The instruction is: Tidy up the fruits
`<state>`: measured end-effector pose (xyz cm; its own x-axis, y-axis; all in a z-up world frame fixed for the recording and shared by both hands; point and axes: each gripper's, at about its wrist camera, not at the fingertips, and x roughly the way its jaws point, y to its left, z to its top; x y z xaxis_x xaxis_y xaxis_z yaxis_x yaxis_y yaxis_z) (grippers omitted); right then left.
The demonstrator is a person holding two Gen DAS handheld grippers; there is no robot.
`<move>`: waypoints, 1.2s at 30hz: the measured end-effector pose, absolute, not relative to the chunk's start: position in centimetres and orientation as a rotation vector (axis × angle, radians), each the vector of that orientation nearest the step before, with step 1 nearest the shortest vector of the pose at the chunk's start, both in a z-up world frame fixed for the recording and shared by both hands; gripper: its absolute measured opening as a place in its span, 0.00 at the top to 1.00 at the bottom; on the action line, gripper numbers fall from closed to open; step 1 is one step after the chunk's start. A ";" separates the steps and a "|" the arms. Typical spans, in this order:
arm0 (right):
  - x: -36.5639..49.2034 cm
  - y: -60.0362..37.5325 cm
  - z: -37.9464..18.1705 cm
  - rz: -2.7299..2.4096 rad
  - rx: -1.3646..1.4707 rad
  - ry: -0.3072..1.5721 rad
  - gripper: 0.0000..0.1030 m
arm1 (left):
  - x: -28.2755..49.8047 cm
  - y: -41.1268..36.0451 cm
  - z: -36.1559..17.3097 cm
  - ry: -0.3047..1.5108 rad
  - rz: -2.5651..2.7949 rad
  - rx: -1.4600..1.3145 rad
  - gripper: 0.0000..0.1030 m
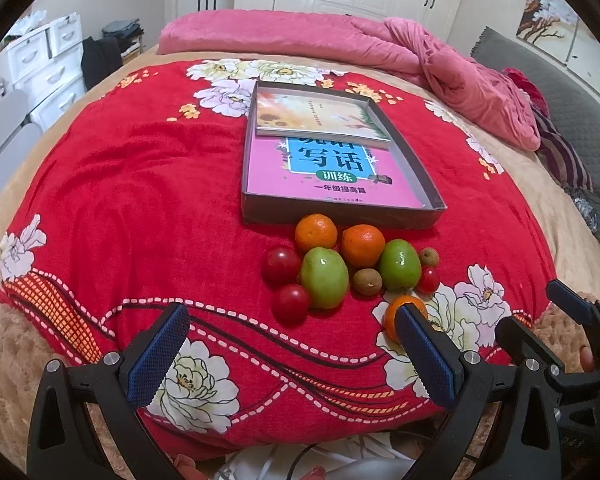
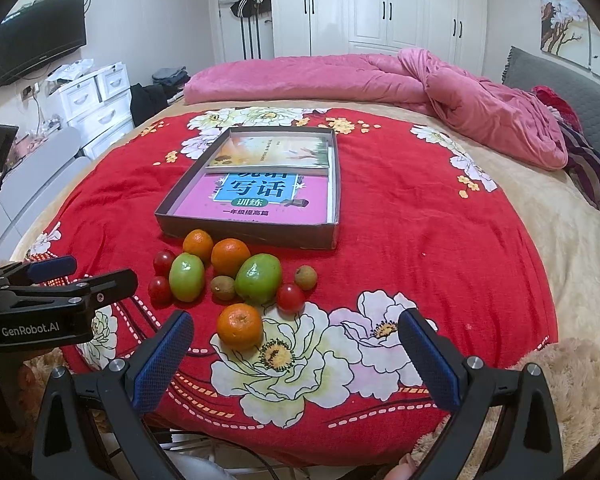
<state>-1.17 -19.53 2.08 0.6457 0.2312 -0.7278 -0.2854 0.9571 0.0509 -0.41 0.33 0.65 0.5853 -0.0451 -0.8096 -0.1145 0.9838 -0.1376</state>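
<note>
Orange, green and red fruits (image 2: 236,280) cluster on the red blanket (image 2: 420,248) before the shallow box (image 2: 252,236). Both claws gape empty: left gripper (image 1: 292,356) short of them, right gripper (image 2: 296,356) perhaps nearest the lone orange (image 2: 239,326).

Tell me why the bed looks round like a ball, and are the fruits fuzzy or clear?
Left wrist view: the fisheye lens bends the red blanket into a dome, with dark corners; the fruits, like the green one, look sharp. Right wrist view: same bulge; the near orange is clear, and the box edges curve slightly.
</note>
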 end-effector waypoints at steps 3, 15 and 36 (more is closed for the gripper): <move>-1.0 -19.6 2.2 0.291 -0.060 0.819 0.00 | -0.3 0.5 0.5 0.953 0.040 -0.187 0.01; 0.1 -18.7 1.6 0.313 -0.064 0.841 0.00 | 1.1 2.1 -2.2 1.060 0.064 -0.206 0.01; 3.6 -15.1 -4.3 0.420 -0.097 1.076 0.10 | 4.5 2.4 -5.7 1.161 -0.038 -0.160 0.32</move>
